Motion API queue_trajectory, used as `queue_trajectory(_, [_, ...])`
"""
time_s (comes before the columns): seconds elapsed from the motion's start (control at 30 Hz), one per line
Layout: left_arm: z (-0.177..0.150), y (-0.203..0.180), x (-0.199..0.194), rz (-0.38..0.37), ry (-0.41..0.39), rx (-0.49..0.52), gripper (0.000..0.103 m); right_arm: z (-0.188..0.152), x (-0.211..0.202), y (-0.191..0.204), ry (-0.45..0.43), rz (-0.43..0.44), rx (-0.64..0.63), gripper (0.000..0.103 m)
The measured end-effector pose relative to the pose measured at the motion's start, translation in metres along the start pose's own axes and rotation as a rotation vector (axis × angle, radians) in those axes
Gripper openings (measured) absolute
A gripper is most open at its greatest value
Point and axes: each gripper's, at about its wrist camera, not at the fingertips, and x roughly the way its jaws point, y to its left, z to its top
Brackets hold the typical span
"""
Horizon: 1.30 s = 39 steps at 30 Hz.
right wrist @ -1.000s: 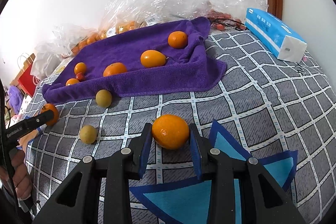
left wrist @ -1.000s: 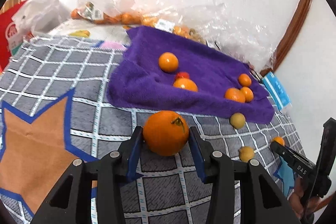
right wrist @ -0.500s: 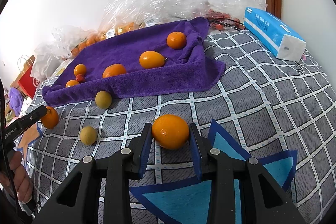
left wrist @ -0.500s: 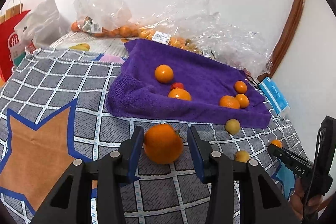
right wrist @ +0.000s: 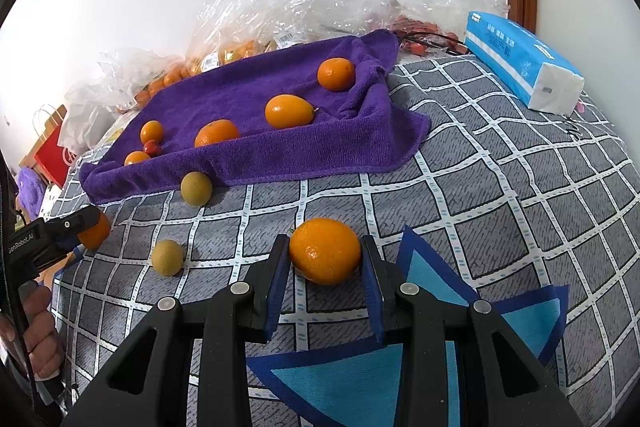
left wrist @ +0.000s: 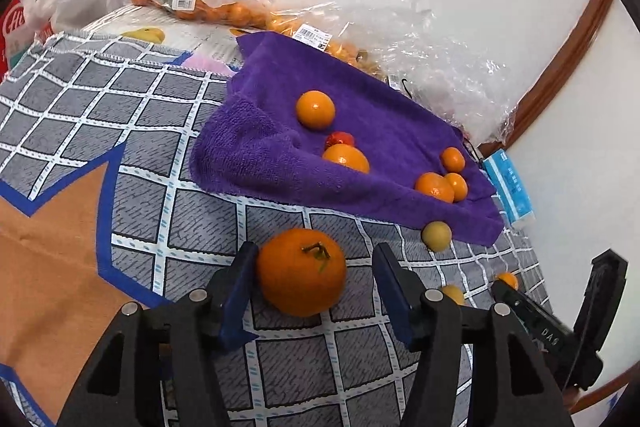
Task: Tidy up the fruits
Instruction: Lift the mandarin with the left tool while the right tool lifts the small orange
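Change: left hand-held gripper [left wrist: 314, 277] spread wider than a second ago, right pad now clear of the stemmed orange [left wrist: 301, 271].
Left orange: on the checked blanket [left wrist: 168, 211], touching only the left pad.
Right hand-held gripper [right wrist: 325, 269]: clenched on the oval orange [right wrist: 325, 256].
Purple towel [right wrist: 256, 107]: beyond, carrying several fruits.

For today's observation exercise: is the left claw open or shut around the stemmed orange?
Open. In the left wrist view the left claw straddles the orange: one finger touches it, while a clear gap separates it from the other finger.
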Motion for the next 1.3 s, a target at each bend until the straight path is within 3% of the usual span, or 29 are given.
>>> queue_trajectory(0.23, [0.0,0.003,-0.002,-0.012,-0.009,-0.01,0.054,-0.001,-0.003,-0.002,-0.011,0.017,0.013,0.035])
queue_trajectory(0.37, [0.001,0.009,-0.003,-0.002,-0.011,-0.043,0.041,-0.001,-0.004,-0.004,-0.015,0.02,0.019,0.035])
queue_trajectory(1.3, [0.001,0.005,-0.025,-0.003,-0.136,-0.029,0.041,0.0,-0.004,0.002,-0.016,0.015,-0.016,0.035])
